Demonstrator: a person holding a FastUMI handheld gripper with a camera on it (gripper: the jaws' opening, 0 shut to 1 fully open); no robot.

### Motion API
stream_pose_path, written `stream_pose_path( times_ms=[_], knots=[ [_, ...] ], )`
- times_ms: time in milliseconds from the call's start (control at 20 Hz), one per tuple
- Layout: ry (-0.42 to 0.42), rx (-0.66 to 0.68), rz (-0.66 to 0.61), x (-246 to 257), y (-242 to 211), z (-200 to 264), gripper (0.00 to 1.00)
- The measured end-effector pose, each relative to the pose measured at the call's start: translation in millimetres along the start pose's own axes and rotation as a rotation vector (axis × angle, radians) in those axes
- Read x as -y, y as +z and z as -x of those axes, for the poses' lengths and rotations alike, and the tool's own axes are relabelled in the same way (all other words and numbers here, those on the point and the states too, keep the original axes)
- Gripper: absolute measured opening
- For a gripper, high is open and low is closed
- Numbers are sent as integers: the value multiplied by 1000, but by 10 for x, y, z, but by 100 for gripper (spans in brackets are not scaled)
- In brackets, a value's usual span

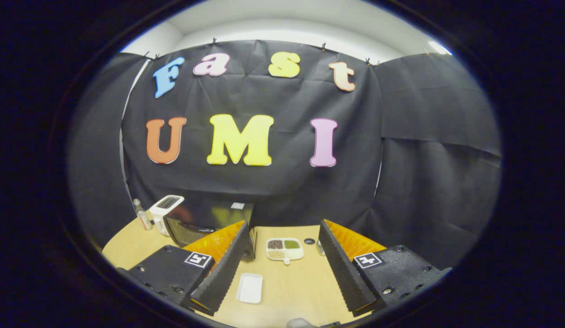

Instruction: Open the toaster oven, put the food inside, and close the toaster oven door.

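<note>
Two fingers of the gripper are standing wide apart and holding nothing above the table, with the oven sitting closed beyond the left finger, the tray lying between them, and the sectioned dish right of the oven.

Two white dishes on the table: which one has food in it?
The divided dish, beyond the open tool, holds dark, green and pale fillings. The plain rectangular tray between the fingers is bare.
</note>
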State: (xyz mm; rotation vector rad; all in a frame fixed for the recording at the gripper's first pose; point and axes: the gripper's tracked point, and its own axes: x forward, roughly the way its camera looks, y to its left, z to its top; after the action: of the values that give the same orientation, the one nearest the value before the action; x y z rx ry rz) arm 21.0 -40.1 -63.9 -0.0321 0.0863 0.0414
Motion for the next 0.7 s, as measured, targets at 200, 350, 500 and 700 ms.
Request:
stream_pose_path(
  times_ms=[200,350,500,700],
  knots=[
    [25,62,7,235,245,160,98],
    [48,84,-14,331,332,225,99],
    [63,111,3,412,370,261,99],
    [81,106,-32,415,320,223,99]
  ],
)
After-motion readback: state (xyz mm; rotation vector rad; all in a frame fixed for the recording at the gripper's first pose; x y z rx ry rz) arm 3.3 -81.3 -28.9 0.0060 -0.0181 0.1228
